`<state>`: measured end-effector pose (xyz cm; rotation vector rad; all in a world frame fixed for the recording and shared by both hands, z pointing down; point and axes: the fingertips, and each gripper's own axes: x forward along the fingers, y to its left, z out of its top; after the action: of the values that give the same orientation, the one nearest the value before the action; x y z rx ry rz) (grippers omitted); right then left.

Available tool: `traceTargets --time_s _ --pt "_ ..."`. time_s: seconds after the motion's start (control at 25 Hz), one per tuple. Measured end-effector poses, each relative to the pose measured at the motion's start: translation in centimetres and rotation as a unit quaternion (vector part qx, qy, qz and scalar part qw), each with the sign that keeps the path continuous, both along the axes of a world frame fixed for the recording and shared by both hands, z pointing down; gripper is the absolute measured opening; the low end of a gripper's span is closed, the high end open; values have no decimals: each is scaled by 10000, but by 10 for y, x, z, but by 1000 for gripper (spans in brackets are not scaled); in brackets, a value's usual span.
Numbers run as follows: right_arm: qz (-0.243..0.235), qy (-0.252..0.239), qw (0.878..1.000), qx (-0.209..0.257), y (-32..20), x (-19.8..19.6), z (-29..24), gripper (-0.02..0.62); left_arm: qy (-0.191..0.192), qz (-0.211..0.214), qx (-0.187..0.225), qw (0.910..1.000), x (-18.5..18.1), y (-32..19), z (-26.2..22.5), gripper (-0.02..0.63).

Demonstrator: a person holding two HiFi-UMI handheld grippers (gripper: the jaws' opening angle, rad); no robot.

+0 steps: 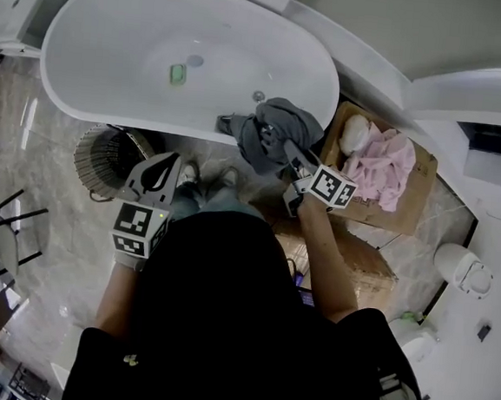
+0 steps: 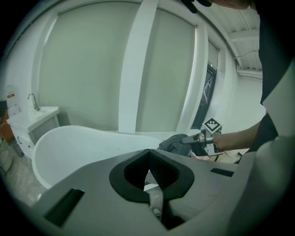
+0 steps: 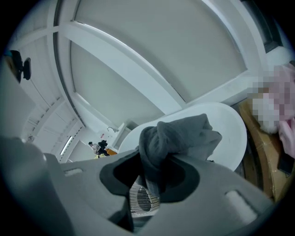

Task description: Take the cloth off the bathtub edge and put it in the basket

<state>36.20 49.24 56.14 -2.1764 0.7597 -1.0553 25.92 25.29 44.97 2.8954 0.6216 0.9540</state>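
Observation:
A dark grey cloth (image 1: 274, 129) hangs bunched over the near rim of the white bathtub (image 1: 116, 44). My right gripper (image 1: 290, 150) is shut on the cloth; in the right gripper view the grey cloth (image 3: 179, 136) bulges up out of the right gripper (image 3: 153, 138). A round slatted basket (image 1: 104, 158) stands on the floor beside the tub, left of the cloth, and shows as the basket (image 3: 145, 199) between the jaws. My left gripper (image 1: 171, 160) hovers above the basket's right edge, jaws together and empty. From the left gripper (image 2: 148, 152) I see the cloth (image 2: 173, 143) to the right.
A cardboard box (image 1: 422, 179) with pink cloth (image 1: 380, 163) in it stands right of the tub's end. A small green thing (image 1: 177, 73) lies inside the tub near the drain. A white toilet (image 1: 464, 267) is at the right. The person's feet stand by the tub rim.

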Motion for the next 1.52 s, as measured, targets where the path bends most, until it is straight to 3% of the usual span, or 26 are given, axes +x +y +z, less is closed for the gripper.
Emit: traceTargets --time_s 0.2,0.36,0.8,1.24,1.52 --pt "-140 294 9993 166 -17 4 -51 110 224 41 -49 9997 4 -3 -17 14" --pt "-275 512 9980 243 -29 9 -83 110 400 -165 -83 9990 12 -9 -33 14" --pt "-1062 790 9907 319 -85 11 -122 110 475 -634 -118 9968 -7 -31 -36 14" --pt "-2220 907 9692 565 -198 -17 -144 110 575 -1848 -120 9810 -66 -111 -44 14" --pt "-2911 984 9494 657 -319 -74 -160 110 651 -2471 -194 9666 -140 -208 -44 14"
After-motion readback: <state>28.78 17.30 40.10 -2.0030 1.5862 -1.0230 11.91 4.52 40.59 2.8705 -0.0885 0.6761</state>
